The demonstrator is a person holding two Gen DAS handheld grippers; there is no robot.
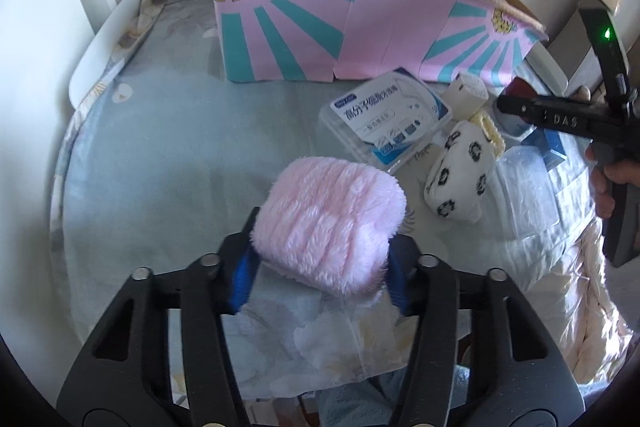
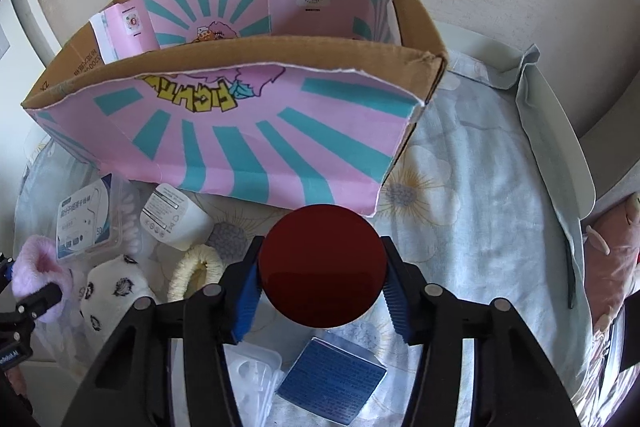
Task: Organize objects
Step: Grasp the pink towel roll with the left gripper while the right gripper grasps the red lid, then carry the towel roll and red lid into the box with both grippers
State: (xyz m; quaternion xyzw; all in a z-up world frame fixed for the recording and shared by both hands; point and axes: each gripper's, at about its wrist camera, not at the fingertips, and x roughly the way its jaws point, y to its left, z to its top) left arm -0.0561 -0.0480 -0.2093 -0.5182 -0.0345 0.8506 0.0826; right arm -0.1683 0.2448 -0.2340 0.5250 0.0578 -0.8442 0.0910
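My left gripper (image 1: 320, 267) is shut on a fluffy pink cloth roll (image 1: 330, 223), its blue pads pressing both sides; the same pink roll (image 2: 38, 277) shows at the left edge of the right wrist view. My right gripper (image 2: 322, 281) is shut on a dark red round lid-like disc (image 2: 322, 267), held just in front of the pink and teal cardboard box (image 2: 240, 131). That box (image 1: 360, 27) stands open-topped at the back of the table. The right gripper's body (image 1: 560, 119) shows at the right of the left wrist view, with a hand on its handle.
Loose items lie between the grippers: a clear plastic box with a blue label (image 1: 384, 115), a white cylinder (image 1: 468, 93), a white sock with black prints (image 1: 460, 173), a cream hair tie (image 2: 196, 273). A blue packet (image 2: 332, 381) lies under the right gripper. A floral cloth (image 2: 460, 227) covers the table.
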